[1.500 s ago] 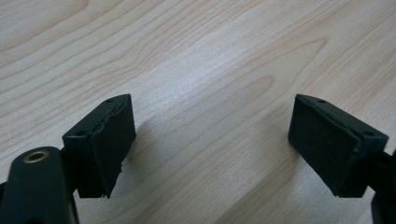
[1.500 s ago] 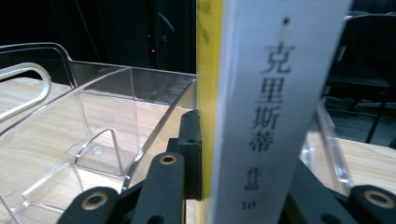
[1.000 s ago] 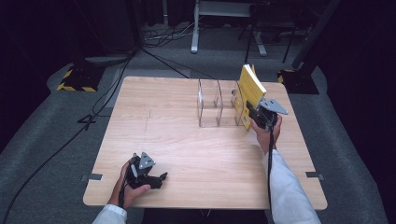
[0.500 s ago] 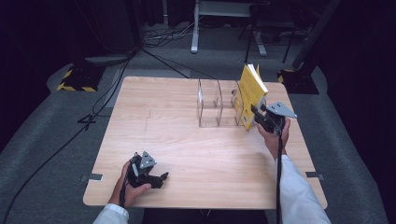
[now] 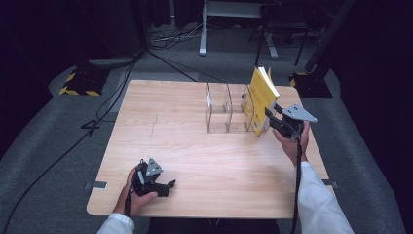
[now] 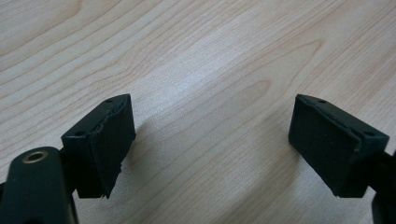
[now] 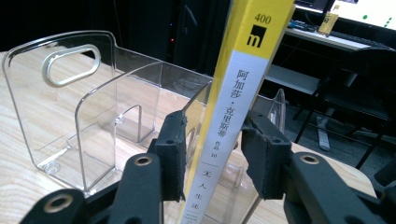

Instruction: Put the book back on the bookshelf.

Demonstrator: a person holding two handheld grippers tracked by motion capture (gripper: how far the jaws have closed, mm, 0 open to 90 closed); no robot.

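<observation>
Only readable stuff is on the book's (image 7: pixel 233 112) spine in the right gripper view. At the top, on the yellow part, it says "400" with a small black square logo holding a white "m" under it. Below that, on the silver strip, Chinese characters run downward: 阿加莎·克里斯蒂, then tiny print I can't make out apart from a "10", then 无人生还 near the bottom. Nothing else has legible text.
</observation>
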